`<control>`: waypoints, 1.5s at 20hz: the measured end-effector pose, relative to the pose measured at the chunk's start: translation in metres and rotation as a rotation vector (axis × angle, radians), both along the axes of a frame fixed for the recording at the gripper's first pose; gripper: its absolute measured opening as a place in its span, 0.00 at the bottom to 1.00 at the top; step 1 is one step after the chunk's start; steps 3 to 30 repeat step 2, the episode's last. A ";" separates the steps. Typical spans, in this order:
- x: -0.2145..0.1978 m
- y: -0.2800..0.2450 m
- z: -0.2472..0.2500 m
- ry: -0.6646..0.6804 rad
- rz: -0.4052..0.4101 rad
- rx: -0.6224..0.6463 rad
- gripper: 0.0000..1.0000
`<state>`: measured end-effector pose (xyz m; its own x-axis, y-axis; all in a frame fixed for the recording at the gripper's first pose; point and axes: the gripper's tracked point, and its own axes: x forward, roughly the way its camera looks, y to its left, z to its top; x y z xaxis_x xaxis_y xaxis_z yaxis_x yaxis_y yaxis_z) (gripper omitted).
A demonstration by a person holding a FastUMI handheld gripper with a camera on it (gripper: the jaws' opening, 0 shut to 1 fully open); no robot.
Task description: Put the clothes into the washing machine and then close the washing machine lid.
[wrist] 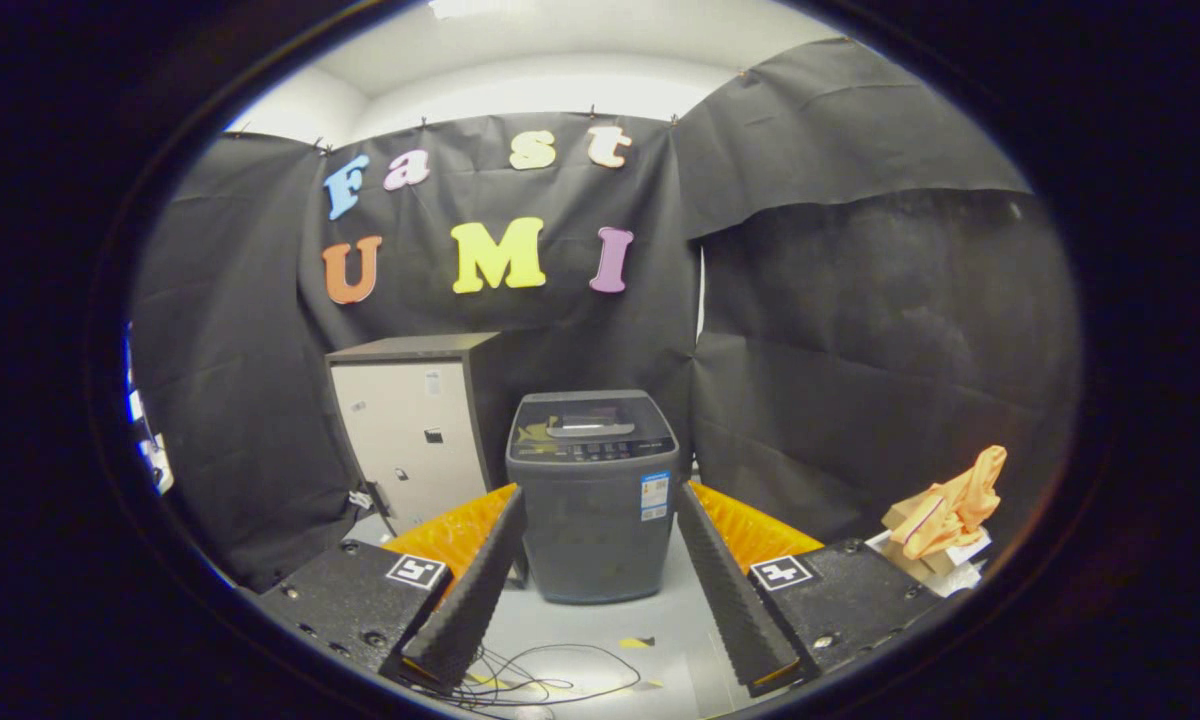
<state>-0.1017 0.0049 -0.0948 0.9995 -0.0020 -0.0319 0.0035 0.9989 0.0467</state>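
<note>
grey floor, boxy washing machine (lid down), hand-held gripper agape

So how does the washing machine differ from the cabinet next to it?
The washing machine is dark grey, shorter and nearer, framed between the open gripper fingers. The cabinet is beige-fronted with a dark top, taller, set further back. The washer's lid lies shut. Both stand on the floor against the black cloth.

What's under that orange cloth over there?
The orange cloth lies draped over a small pile of boxes, to the side of the washing machine. What the pile holds is covered. The open gripper holds nothing, its fingers spread wide before the machine.
</note>
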 end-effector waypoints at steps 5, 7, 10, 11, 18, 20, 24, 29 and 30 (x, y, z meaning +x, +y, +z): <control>0.001 0.002 0.001 0.001 0.015 -0.006 0.96; 0.001 0.002 0.001 0.001 0.015 -0.006 0.96; 0.001 0.002 0.001 0.001 0.015 -0.006 0.96; 0.001 0.002 0.001 0.001 0.015 -0.006 0.96; 0.001 0.002 0.001 0.001 0.015 -0.006 0.96; 0.001 0.002 0.001 0.001 0.015 -0.006 0.96; 0.001 0.002 0.001 0.001 0.015 -0.006 0.96; 0.001 0.002 0.001 0.001 0.015 -0.006 0.96; 0.001 0.002 0.001 0.001 0.015 -0.006 0.96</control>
